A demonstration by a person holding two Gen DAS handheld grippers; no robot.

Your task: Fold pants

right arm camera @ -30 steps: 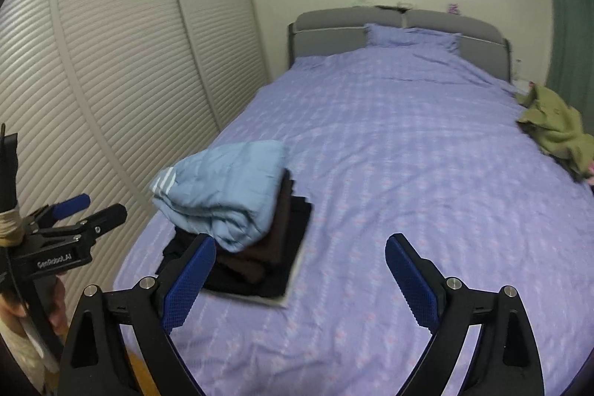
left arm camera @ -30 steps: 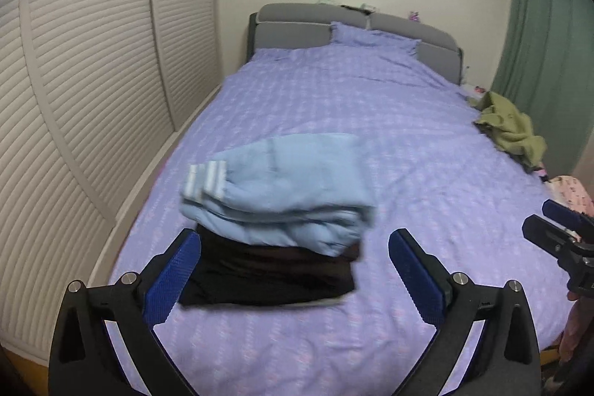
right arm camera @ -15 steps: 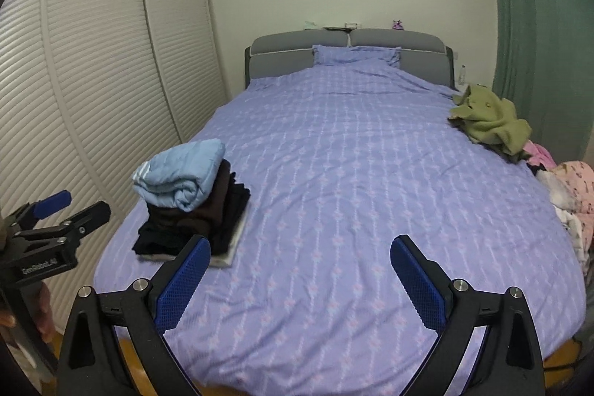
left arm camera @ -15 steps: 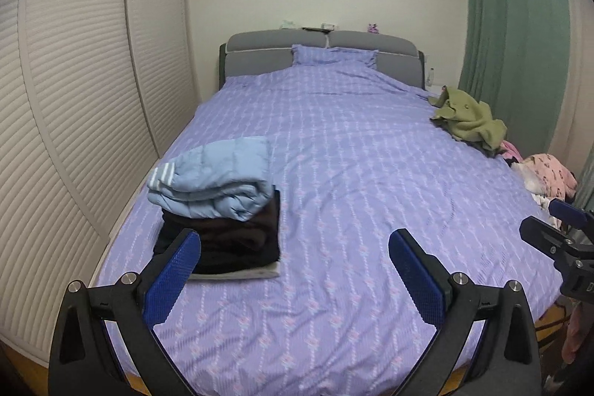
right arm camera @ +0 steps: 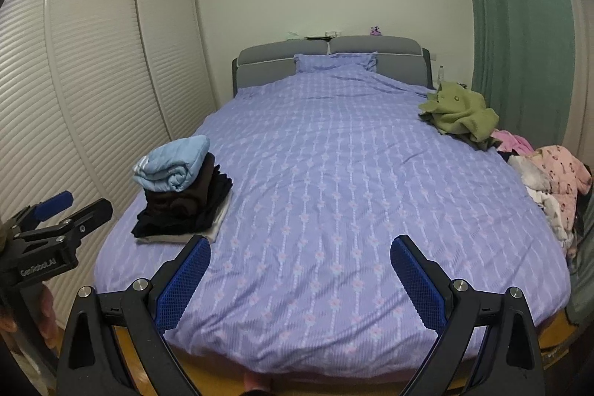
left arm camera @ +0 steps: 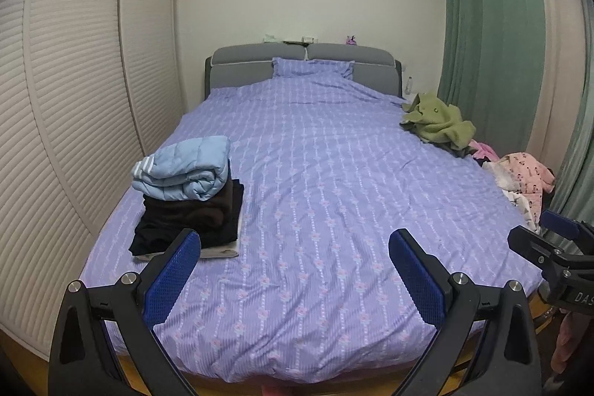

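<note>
Folded stack on the bed's near left, both grippers wide and empty

A bed (left arm camera: 315, 173) in lilac patterned cover fills the room, louvred wardrobe doors (left arm camera: 74, 99) on the left, green curtain (left arm camera: 490, 25) on the right, grey headboard (left arm camera: 260, 62) far. The folded pants stack (left arm camera: 189, 195), light blue on top of dark layers, sits near the left edge. The left gripper (left arm camera: 293, 270) and right gripper (right arm camera: 299, 270) hang over the foot of the bed, jaws spread wide, holding nothing. An olive garment (right arm camera: 460, 114) lies far right; the right view shows more of the pink and white clothes pile (right arm camera: 553, 180), which the left view partly cuts off. Small items on the headboard are too small to identify
</note>
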